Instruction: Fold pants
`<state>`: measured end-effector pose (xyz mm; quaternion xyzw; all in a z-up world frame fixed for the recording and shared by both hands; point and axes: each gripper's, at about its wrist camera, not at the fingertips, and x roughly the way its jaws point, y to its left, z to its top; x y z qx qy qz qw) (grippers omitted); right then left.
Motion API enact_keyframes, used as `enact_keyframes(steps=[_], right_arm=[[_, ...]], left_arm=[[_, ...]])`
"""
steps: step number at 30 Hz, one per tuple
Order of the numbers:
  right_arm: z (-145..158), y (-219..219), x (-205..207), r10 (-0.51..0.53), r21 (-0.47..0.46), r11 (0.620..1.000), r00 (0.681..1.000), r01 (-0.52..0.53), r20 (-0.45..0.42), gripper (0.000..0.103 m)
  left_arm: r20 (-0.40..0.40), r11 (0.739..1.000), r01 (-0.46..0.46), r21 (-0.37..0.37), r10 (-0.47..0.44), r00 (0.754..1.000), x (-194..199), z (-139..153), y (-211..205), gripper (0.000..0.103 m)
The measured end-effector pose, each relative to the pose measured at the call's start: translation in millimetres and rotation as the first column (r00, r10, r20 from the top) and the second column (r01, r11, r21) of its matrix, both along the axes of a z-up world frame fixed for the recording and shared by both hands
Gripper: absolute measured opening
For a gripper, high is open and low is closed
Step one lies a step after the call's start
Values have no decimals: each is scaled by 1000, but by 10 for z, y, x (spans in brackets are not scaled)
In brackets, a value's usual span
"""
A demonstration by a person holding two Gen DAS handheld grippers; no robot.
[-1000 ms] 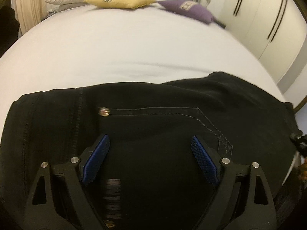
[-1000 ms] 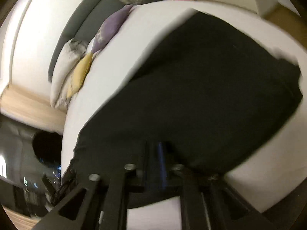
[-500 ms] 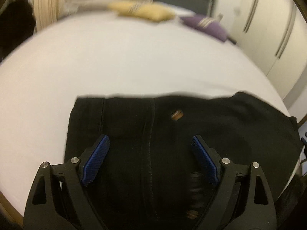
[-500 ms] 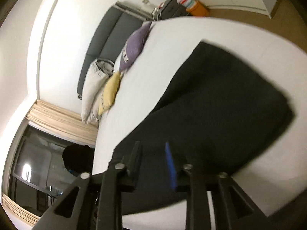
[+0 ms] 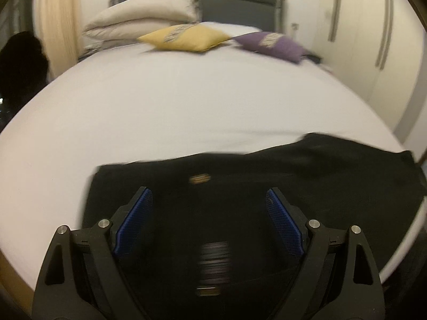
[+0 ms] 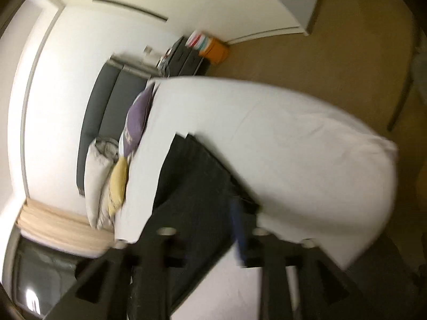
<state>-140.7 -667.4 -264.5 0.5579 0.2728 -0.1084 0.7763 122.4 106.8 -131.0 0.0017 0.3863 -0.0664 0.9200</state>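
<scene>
On the left, the left gripper (image 5: 208,213) points flat and forward over the black pants (image 5: 307,186). Its two blue pads (image 5: 134,221) are spread wide apart, one on each side, and nothing is between them. The pants lie in a dark folded stack at the near edge of the white bed (image 5: 173,106), right under this gripper. A small metal button (image 5: 199,179) shows on the cloth, but it is blurry.

Far up the bed there is a cream pillow (image 5: 144,20), then a yellow cushion (image 5: 186,37), then a purple cushion (image 5: 272,44). White closet doors (image 5: 373,40) stand at the right.

On the right, the right gripper (image 6: 213,240) is tipped over on its side, so the room looks turned. It is above the pants (image 6: 192,186) on the bed (image 6: 307,146). The view is very blurry. One blue pad (image 6: 238,234) shows, and I cannot tell if these tongs are spread or pressed together. An orange box (image 6: 214,50) sits on the brown floor (image 6: 333,66) by the wall.
</scene>
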Motion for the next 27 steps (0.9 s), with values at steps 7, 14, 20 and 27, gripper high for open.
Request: enact_keyframes(steps=[7, 14, 20, 27], right_arm=[[-279, -20, -133, -18, 192, 981, 1000, 13, 26, 57], [-344, 23, -4, -36, 253, 967, 998, 21, 54, 57], [-390, 6, -11, -82, 289, 956, 993, 56, 80, 53], [-442, -8, -66, -123, 329, 940, 988, 85, 98, 32]], left_arm=[[-82, 986, 156, -54, -161, 984, 17, -180, -1053, 87], [-142, 976, 209, -64, -216, 966, -42, -414, -1527, 87], [-150, 975, 197, -102, -211, 966, 33, -451, -1625, 87], [-169, 973, 213, -88, -225, 960, 18, -398, -1853, 87]])
